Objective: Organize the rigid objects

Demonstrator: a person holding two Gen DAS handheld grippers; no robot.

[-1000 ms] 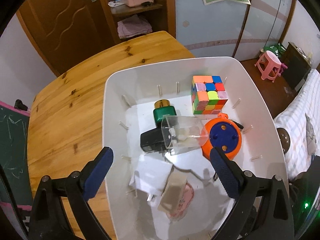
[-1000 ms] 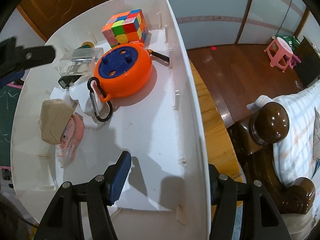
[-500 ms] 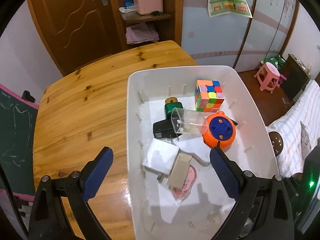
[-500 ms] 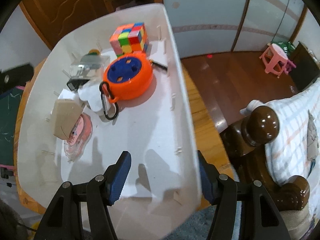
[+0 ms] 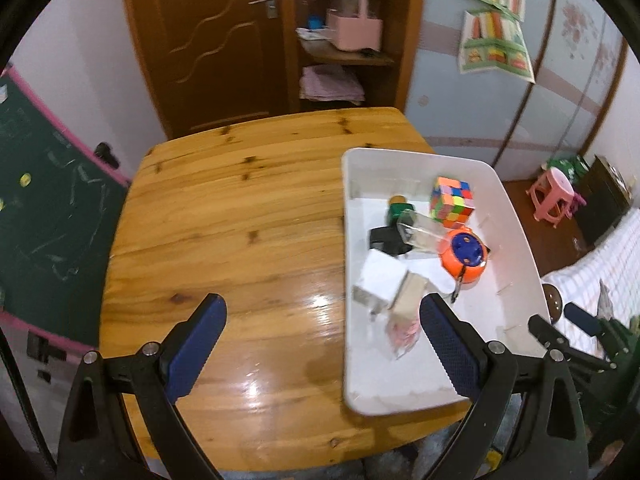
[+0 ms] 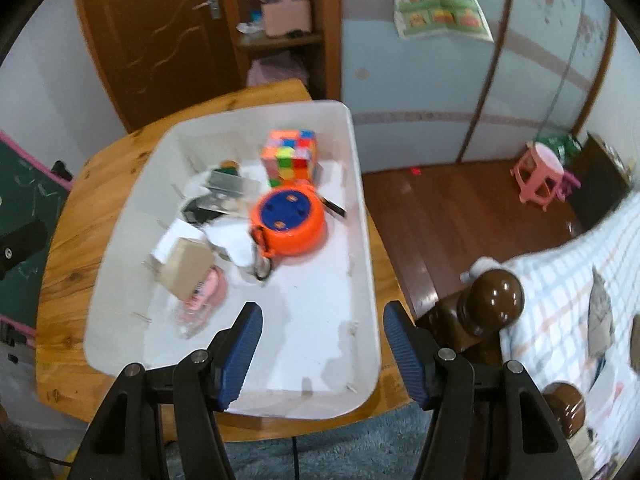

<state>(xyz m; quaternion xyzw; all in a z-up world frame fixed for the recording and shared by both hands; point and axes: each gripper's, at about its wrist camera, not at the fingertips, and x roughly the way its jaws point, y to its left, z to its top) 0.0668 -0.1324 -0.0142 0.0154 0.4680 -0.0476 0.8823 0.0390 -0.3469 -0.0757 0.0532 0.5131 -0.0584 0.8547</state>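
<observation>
Left wrist view: a wooden table [image 5: 224,216] stands before a brown door [image 5: 208,40]; the left gripper [image 5: 320,320] hangs spread and empty over it. The white bin [image 5: 516,224] sits at three o'clock, long axis twelve-to-six.

Right wrist view: the right gripper [image 6: 322,338] (also spread, empty) hovers above the bin's near end; the colour cube [image 6: 290,158] lies at twelve o'clock.

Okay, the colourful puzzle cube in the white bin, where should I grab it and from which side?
Take the puzzle cube across two opposite flat side faces, coming down from above. It sits upright at the far end of the white bin with its top clear. The orange reel sits close in front, so a level approach looks blocked.
</observation>
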